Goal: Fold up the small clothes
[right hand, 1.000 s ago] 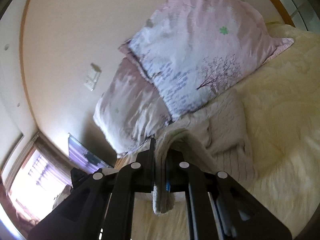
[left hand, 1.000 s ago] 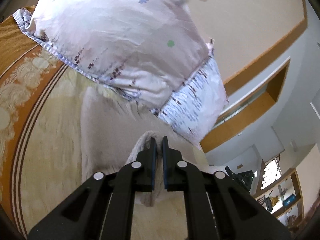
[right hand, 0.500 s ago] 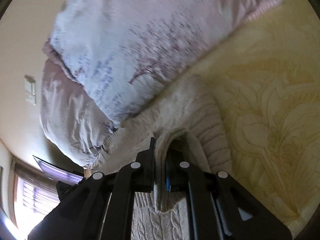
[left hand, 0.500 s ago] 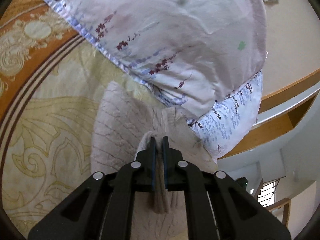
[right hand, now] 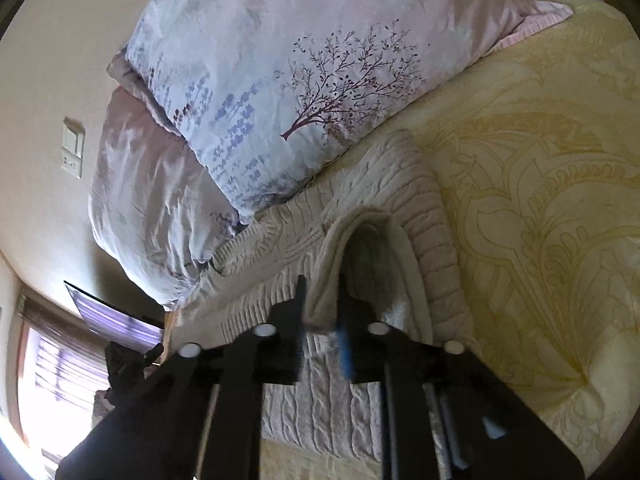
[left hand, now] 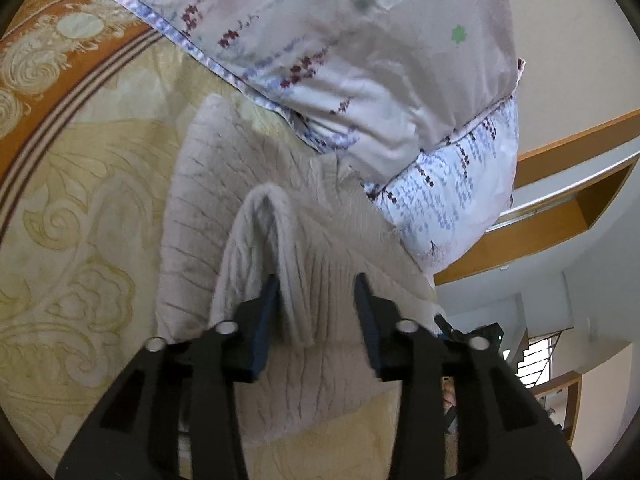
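A cream cable-knit sweater [left hand: 208,200] lies on the bedspread, up against the pillows. My left gripper [left hand: 317,280] hovers low over it with its jaws opening. A raised fold of the knit [left hand: 280,248] stands between the fingers and leans on the left one, clear of the right pad. In the right wrist view the same sweater [right hand: 380,184] is spread out, and my right gripper [right hand: 322,282] is shut on a raised fold of its edge [right hand: 332,248].
A yellow patterned bedspread [left hand: 80,220] with an orange border covers the bed [right hand: 540,200]. Two floral pillows [left hand: 340,40] [right hand: 300,60] are stacked just behind the sweater, one partly under the other [right hand: 148,192]. A wall switch [right hand: 73,152] and a wooden ledge [left hand: 560,220] lie beyond.
Both grippers have come down and forward toward the pillows, carrying the sweater's folded edge over its body. The left jaws, shut on the fold before, have now parted; the right stays shut.
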`<state>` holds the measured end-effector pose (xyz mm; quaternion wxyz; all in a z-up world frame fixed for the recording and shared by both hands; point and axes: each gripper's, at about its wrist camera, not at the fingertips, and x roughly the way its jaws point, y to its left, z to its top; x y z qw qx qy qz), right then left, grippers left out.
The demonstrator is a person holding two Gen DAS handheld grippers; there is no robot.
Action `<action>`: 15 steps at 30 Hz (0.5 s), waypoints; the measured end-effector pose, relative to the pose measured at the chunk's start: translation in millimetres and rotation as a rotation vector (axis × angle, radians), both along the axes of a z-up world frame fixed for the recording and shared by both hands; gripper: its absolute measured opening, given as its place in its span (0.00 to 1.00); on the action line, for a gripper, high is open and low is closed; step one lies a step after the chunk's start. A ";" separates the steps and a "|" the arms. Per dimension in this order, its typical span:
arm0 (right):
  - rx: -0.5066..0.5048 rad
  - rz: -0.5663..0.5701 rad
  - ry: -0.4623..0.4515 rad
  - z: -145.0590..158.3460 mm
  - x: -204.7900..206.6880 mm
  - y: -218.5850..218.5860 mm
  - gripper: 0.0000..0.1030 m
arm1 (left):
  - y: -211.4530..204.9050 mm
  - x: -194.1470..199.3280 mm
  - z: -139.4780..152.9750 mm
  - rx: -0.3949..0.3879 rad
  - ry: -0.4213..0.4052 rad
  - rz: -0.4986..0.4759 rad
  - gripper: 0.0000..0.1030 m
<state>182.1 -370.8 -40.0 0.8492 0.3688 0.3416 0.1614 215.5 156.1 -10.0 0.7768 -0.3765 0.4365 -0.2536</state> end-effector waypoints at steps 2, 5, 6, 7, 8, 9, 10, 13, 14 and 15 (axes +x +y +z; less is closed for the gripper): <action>0.013 -0.015 -0.027 4.7 0.3 -1.1 0.08 | -7.1 2.9 0.7 0.024 0.003 -0.020 0.13; 0.026 -0.038 -0.077 15.8 1.6 -3.4 0.08 | -11.3 10.0 4.4 0.044 -0.004 -0.021 0.08; 0.039 -0.048 -0.093 19.8 3.5 -5.0 0.08 | -9.3 13.0 6.5 0.031 -0.010 -0.009 0.07; 0.048 -0.056 -0.102 22.0 5.3 -6.7 0.08 | -6.1 16.6 8.8 0.017 -0.016 0.009 0.07; 0.059 -0.069 -0.109 24.8 9.6 -8.2 0.08 | -1.1 22.5 12.2 -0.005 -0.025 0.038 0.07; 0.065 -0.078 -0.111 26.0 13.3 -9.2 0.07 | 4.0 27.8 15.1 -0.022 -0.031 0.067 0.07; 0.071 -0.090 -0.107 25.6 20.4 -9.8 0.07 | 6.1 32.1 16.8 -0.029 -0.034 0.084 0.07; 0.083 -0.127 -0.066 17.4 39.8 -9.8 0.07 | 9.9 49.6 19.4 -0.047 -0.034 0.131 0.06; 0.084 -0.138 -0.054 14.2 44.3 -10.3 0.07 | 8.4 55.3 18.8 -0.042 -0.031 0.140 0.06; 0.080 -0.159 -0.034 10.1 51.6 -10.1 0.07 | 6.7 60.5 17.3 -0.036 -0.024 0.147 0.06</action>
